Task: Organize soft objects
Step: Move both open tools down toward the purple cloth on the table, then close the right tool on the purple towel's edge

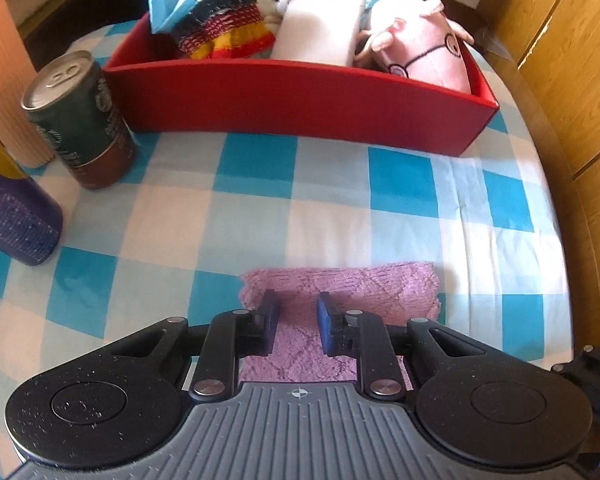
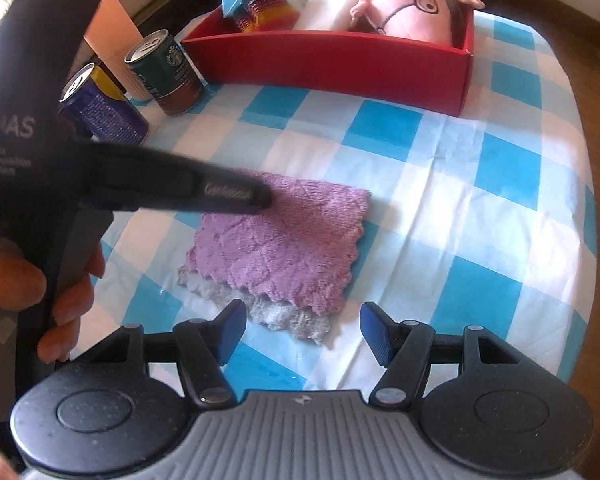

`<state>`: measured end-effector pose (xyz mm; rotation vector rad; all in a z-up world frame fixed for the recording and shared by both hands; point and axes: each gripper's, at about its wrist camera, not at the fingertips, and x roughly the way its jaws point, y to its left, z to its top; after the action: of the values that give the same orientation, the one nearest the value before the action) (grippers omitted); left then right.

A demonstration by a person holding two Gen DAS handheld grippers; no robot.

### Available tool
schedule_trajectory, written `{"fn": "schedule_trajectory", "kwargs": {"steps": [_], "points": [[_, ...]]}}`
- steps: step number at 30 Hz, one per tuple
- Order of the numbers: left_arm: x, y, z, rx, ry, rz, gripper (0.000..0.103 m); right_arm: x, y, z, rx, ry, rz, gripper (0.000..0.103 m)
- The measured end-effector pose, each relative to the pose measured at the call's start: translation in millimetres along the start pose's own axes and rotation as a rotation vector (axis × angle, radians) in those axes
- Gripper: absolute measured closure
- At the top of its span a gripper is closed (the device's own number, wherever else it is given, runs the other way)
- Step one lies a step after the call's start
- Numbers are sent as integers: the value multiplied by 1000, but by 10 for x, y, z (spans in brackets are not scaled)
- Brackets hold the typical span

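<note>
At the top of the frame, a red cardboard box (image 1: 300,96) is holding plush toys — a pink pig (image 1: 424,48), a white animal (image 1: 312,28). Lower centre, the left tongs (image 1: 298,320) are clenching a folded purple fleece cloth (image 2: 284,240) on the checked worktop (image 1: 340,208); the right tongs (image 2: 302,334) are hanging released.

Two cans (image 1: 80,120) beside a ribbed peach cup (image 1: 4,80).

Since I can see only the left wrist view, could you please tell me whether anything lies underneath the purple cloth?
Observer: Yes, a grey cloth sticks out beneath the near edge of the purple cloth.
Operator: Thank you. What is the right gripper doing?
Observer: The right gripper is open, with a finger on either side of that grey edge. I cannot tell whether it touches.
</note>
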<state>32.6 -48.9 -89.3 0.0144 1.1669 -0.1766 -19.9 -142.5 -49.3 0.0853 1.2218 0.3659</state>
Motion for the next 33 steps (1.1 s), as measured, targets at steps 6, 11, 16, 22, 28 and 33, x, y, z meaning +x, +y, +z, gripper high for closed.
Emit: {"fn": "schedule_trajectory", "kwargs": {"steps": [6,11,16,22,28,33], "points": [[-240,255,6,-91,-46,-71,75,4,45,124,-30,-14,-7,62],[-269,446,3,-130,-49,-64,76,153,247,220,-79,12,-25,67],[-228,565,-51,-152,-35,-78,73,396,327,264,-89,69,-62,85],[-223,636,-82,-176,-30,-97,69,345,331,301,-124,84,-96,103],[-307,698,-100,-190,-43,-127,61,222,331,337,-106,61,-46,103],[-321,746,-108,-202,-46,-128,59,343,472,372,-155,69,-131,94]]}}
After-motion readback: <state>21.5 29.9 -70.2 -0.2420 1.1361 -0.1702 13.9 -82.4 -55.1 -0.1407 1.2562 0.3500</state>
